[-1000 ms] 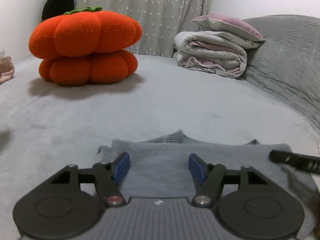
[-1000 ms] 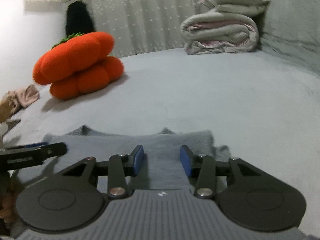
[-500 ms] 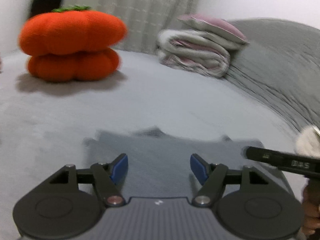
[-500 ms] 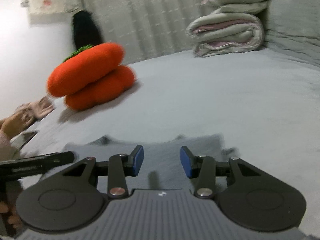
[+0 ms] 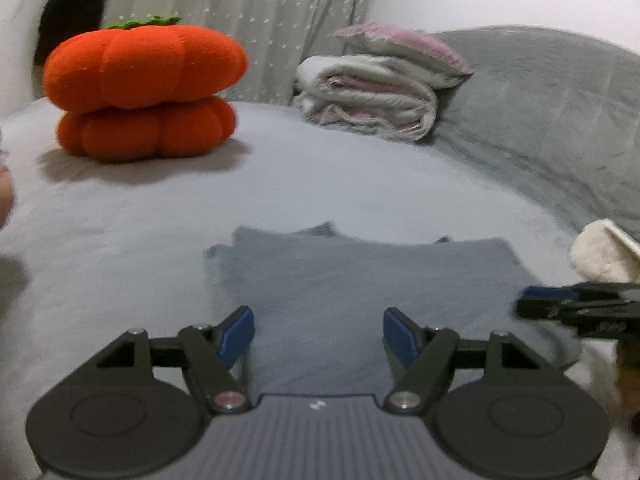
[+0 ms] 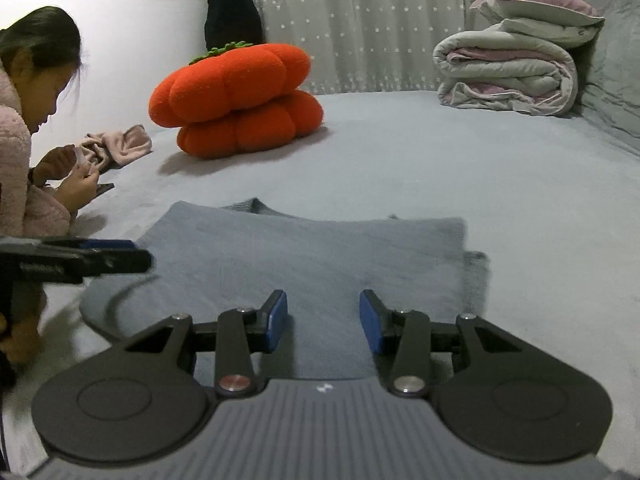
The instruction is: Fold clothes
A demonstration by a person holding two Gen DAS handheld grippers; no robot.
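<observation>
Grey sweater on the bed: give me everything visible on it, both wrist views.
The grey sweater looks like a soft knit, blue-grey, folded into a rough rectangle and lying flat on the grey bed cover. A ribbed neckline peeks out at its far edge; a bit of fabric sticks out past one side edge. The near edge is hidden behind the gripper bodies. No pads pinch it: the right gripper is open, and the left gripper jaws are opening.

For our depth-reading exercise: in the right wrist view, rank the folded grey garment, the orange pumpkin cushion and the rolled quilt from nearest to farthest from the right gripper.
1. Folded grey garment: flat on the bed, right in front of the right gripper.
2. Orange pumpkin cushion: farther back, to the left.
3. Rolled quilt: farthest, back right by the curtain.
</observation>
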